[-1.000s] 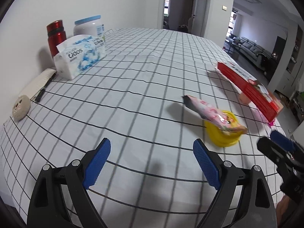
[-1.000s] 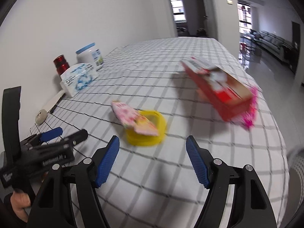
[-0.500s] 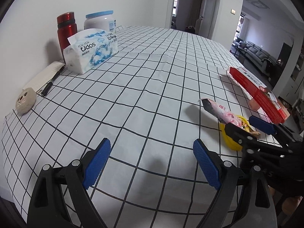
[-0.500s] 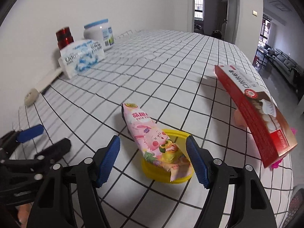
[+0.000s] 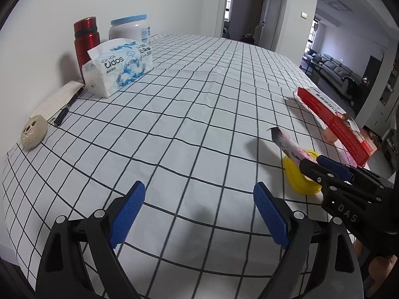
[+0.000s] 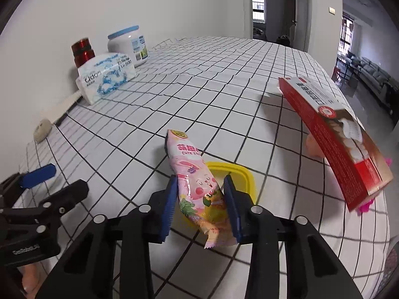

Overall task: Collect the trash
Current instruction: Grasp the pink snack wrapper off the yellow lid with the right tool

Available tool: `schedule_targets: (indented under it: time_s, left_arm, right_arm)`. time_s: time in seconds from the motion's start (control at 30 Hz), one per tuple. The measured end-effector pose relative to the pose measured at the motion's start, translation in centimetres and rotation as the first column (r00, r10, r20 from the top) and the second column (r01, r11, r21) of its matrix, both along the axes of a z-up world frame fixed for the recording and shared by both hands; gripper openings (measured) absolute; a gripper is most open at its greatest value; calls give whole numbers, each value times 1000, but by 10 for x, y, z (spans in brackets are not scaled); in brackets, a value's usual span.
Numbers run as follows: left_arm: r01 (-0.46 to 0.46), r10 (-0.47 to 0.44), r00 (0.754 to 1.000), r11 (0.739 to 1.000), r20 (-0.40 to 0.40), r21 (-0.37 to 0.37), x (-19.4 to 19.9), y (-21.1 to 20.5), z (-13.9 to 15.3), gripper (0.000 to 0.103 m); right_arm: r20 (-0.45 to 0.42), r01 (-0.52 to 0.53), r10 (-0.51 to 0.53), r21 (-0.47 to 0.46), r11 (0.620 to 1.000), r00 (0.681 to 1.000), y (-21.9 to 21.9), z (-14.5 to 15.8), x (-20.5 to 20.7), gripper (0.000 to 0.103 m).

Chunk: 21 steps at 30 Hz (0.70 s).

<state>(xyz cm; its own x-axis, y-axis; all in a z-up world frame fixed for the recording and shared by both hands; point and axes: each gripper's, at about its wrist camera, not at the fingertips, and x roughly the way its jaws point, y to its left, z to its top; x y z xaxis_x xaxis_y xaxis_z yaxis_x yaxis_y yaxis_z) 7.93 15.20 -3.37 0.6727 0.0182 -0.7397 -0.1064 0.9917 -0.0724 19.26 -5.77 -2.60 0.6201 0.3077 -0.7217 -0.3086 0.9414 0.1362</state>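
A pink snack wrapper (image 6: pixel 193 172) lies across a yellow lid (image 6: pixel 239 174) on the checked tablecloth. My right gripper (image 6: pixel 200 199) has closed its blue jaws around the wrapper's near end. The wrapper (image 5: pixel 286 142) and lid (image 5: pixel 299 177) also show at the right of the left wrist view, with the right gripper (image 5: pixel 321 165) on them. A red carton (image 6: pixel 331 137) leans near the table's right edge, also in the left wrist view (image 5: pixel 334 119). My left gripper (image 5: pixel 199 209) is open and empty above bare cloth, left of the lid.
A tissue pack (image 5: pixel 117 66), red flask (image 5: pixel 86 37) and white jar (image 5: pixel 129 28) stand at the far left by the wall. A notepad with pen (image 5: pixel 62 104) and a round beige object (image 5: pixel 33 134) lie near the left edge. A pink item (image 6: pixel 366 203) lies under the carton.
My right gripper moved forward over the lid and closed on the pink wrapper. My left gripper stayed open and shifted little.
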Motion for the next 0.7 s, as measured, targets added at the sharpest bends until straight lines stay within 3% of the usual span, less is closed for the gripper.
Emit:
schedule_targets:
  time_s: [0.23,0.7]
  left_arm:
    - [50,-50,999,999,2,2,2,-29,1,87]
    - [160,-160,986,987,-51,-3,35,-110,-14,87]
  right_arm:
    - [54,106,-109,56,993,993,-42,17,-37,35]
    - [68,268,-277,112,957,959,-131,19,-112,35]
